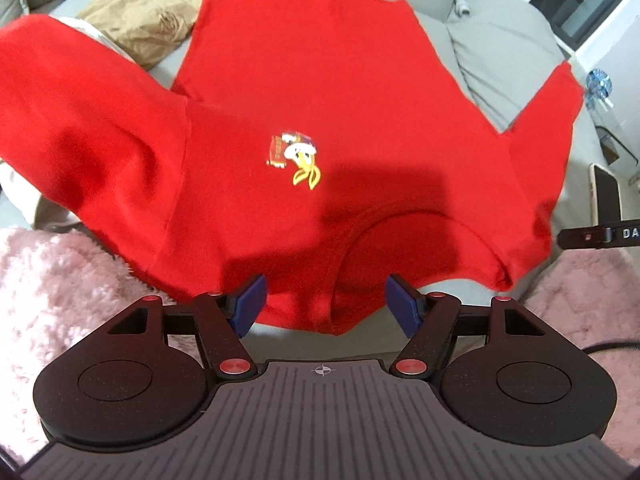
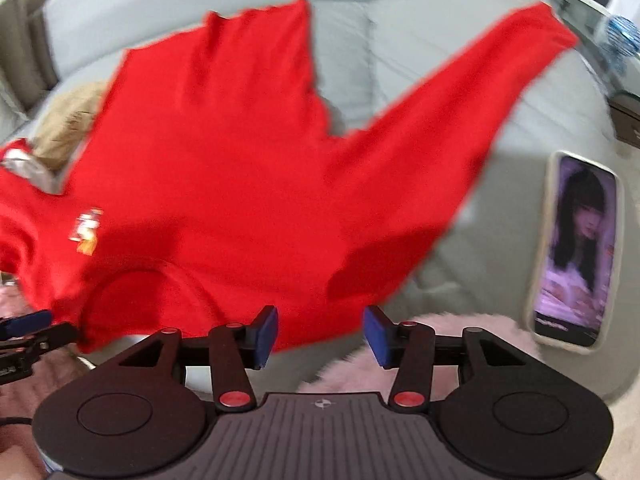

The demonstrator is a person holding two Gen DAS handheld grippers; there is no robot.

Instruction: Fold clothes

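Observation:
A red sweater (image 1: 320, 92) with a small cartoon emblem (image 1: 296, 160) lies spread front-up on a grey sofa seat (image 2: 420, 40), collar (image 1: 420, 256) nearest me. My left gripper (image 1: 326, 306) hovers over the collar edge, blue pads (image 1: 250, 304) wide apart and pressing on nothing. My right gripper (image 2: 320, 334) stands open above the near shoulder edge of the sweater (image 2: 220, 160), with cloth below the gap but not pinched. One sleeve (image 2: 480, 100) stretches away to the upper right. The other sleeve (image 1: 80, 120) lies out to the left. The left gripper's tip (image 2: 24, 324) shows at the right view's left edge.
A phone (image 2: 576, 252) with a lit screen lies on the seat right of the sweater. Pink fluffy fabric (image 1: 60, 300) covers the near edge. A tan garment (image 1: 140, 24) lies at the back left, a grey cushion (image 1: 500, 52) at the back right.

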